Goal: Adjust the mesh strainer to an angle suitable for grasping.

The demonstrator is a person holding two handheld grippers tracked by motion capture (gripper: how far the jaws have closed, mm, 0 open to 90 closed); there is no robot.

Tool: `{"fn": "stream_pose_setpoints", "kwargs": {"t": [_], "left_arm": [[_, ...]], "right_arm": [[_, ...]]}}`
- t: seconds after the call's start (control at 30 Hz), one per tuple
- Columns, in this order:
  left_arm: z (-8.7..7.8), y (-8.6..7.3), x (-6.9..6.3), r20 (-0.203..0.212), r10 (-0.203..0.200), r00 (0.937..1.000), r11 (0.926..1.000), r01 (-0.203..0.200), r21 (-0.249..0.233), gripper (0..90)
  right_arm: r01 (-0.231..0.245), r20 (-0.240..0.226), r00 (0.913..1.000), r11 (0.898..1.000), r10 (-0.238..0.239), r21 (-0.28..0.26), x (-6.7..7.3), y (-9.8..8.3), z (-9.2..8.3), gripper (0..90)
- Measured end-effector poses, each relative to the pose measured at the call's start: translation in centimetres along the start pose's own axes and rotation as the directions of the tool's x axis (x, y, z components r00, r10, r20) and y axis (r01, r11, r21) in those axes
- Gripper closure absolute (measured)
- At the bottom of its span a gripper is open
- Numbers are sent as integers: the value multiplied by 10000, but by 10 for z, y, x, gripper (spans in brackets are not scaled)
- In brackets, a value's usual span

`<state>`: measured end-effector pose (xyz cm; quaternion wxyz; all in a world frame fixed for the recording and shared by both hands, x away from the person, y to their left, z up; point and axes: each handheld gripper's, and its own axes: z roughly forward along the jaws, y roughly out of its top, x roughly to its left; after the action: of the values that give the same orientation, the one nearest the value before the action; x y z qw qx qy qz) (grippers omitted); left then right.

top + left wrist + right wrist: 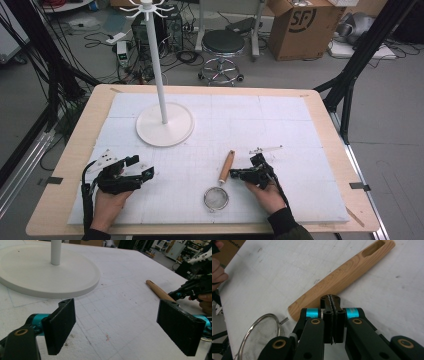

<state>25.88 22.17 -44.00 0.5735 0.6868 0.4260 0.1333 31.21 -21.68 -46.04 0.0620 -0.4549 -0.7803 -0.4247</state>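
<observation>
The right tongs (pixel 235 173) are pressed together, empty, their tips just beside the wooden handle (pixel 342 277) of the strainer (pixel 220 186), whose mesh bowl (pixel 260 336) lies nearer the counter's (pixel 320 102) near edge. The left tongs (pixel 116 327) stand spread over bare counter, well apart from the strainer. Ahead of them sits the white stand base (pixel 50 275). The right gripper view shows the handle's hanging slot.

High view: looked forward and down over the whole table (pixel 60 165). Left gripper view: sat low, faced across toward the stand base (pixel 50 275). Right gripper view: sat close above the strainer's wooden handle (pixel 342 277), shared by all views.
</observation>
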Motion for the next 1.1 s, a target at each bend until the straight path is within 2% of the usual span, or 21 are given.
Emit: {"fn": "stream_pose_setpoints", "kwargs": {"t": [0.23,0.43,0.73,0.83,0.97,1.1], "left_arm": [[0,0,0,-5,-24,10000,10000,24,16,161],[0,0,1,-41,-23,10000,10000,23,25,160],[-1,0,1,-29,-33,10000,10000,33,5,161],[-1,0,1,-41,-48,10000,10000,48,-2,160],[0,0,0,-10,-36,10000,10000,36,22,161],[0,0,0,-14,2,10000,10000,-2,39,161]], "right_arm": [[139,-169,9998,9997,-136,185,7,-1,4,897],[297,-585,9979,9982,-266,528,15,-3,8,897],[417,-861,9957,9962,-351,767,20,-5,9,897],[421,-882,9955,9952,-344,880,23,-7,9,897],[310,-1300,9913,9949,-183,958,25,-12,11,897],[222,-1410,9900,9945,-76,1020,27,-11,13,897]]}}
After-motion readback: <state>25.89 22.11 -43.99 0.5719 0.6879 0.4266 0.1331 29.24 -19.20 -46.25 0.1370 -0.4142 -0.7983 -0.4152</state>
